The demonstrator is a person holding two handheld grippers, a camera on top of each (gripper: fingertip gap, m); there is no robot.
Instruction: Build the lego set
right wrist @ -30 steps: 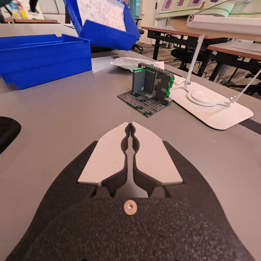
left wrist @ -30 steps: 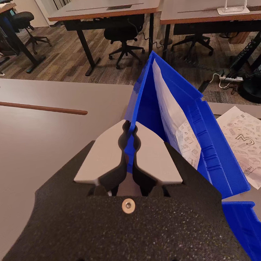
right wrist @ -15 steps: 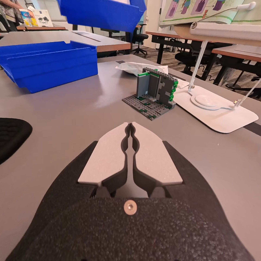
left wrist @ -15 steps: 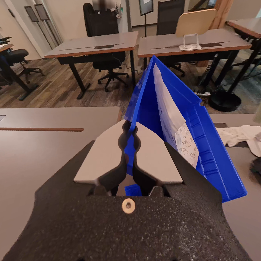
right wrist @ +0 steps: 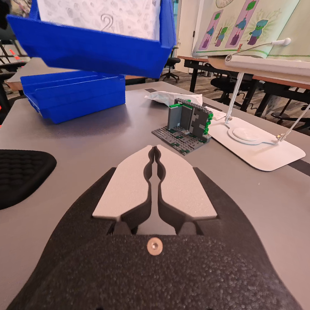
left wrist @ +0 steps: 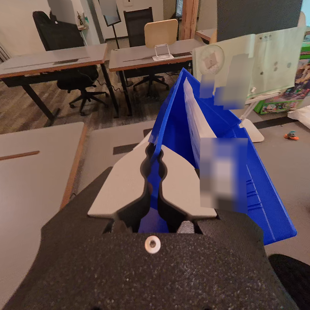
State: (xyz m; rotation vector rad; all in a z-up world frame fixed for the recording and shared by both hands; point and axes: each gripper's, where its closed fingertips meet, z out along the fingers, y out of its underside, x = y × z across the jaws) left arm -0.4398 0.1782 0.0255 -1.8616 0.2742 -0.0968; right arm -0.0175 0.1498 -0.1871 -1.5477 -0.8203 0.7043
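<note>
My left gripper [left wrist: 154, 148] is shut on the rim of a blue bin [left wrist: 174, 134] and holds it tilted in the air; a white paper bag [left wrist: 192, 117] of lego parts leans inside it. The right wrist view shows this bin [right wrist: 94, 50] lifted above the table with the bag [right wrist: 94, 15] in it. A part-built grey and green lego wall on a grey baseplate [right wrist: 187, 124] stands on the table ahead and right of my right gripper [right wrist: 154, 147]. My right gripper is shut and empty, low over the table.
A stack of blue bins [right wrist: 75, 97] stands on the table at the back left. A white stand base [right wrist: 255, 144] with an instruction booklet [right wrist: 251, 25] above it is on the right. A crumpled white bag [right wrist: 167, 97] lies behind the lego build. A small orange lego piece [left wrist: 291, 136] lies at the far right. Left tips to right tips: about 50 cm.
My left gripper has carried the blue bin to the right, toward the lego build and the booklet stand. In the right wrist view the bin has come nearer and lower. My right gripper stays shut.
</note>
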